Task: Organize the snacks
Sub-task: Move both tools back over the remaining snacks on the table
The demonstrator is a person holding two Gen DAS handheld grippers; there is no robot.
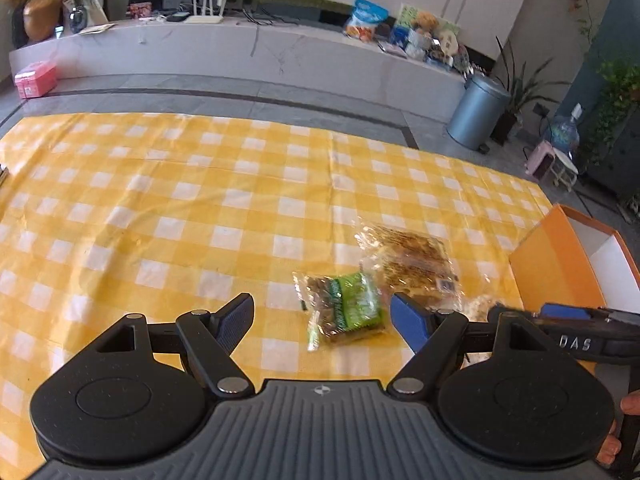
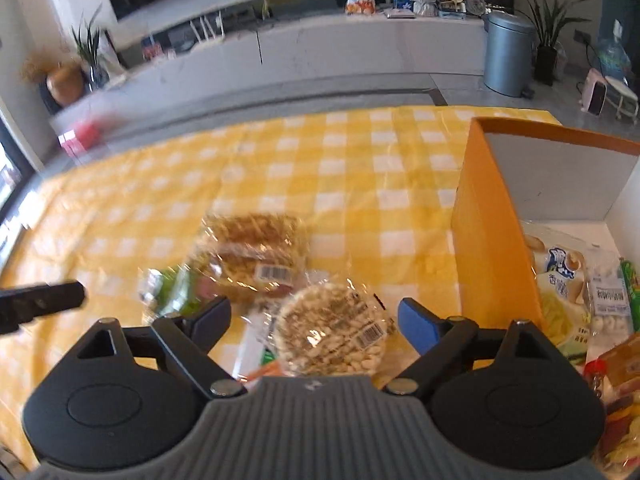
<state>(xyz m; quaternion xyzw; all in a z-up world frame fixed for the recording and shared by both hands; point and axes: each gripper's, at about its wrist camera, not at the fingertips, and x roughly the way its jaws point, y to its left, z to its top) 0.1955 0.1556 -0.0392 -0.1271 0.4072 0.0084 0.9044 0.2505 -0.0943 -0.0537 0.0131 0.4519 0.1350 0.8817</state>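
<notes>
Outside: three snack packs, one box.

Three wrapped snacks lie on the checked cloth: one green-labelled bar, one brown biscuit pack, one round peanut cake. One orange box holds several more packets.

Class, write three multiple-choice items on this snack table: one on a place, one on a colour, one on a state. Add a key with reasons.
1. Where is the box?
A. left of the loose snacks
B. right of them
C. on the floor

2. What colour is the tablecloth?
A. yellow and white
B. red and white
C. plain blue

3. How is the right hand-held gripper?
A. shut on a spoon
B. open
C. out of view

Key: B, box stands at the cloth's right edge; A, checks show; B, jaws apart around the round rice cake, not pressing.
</notes>
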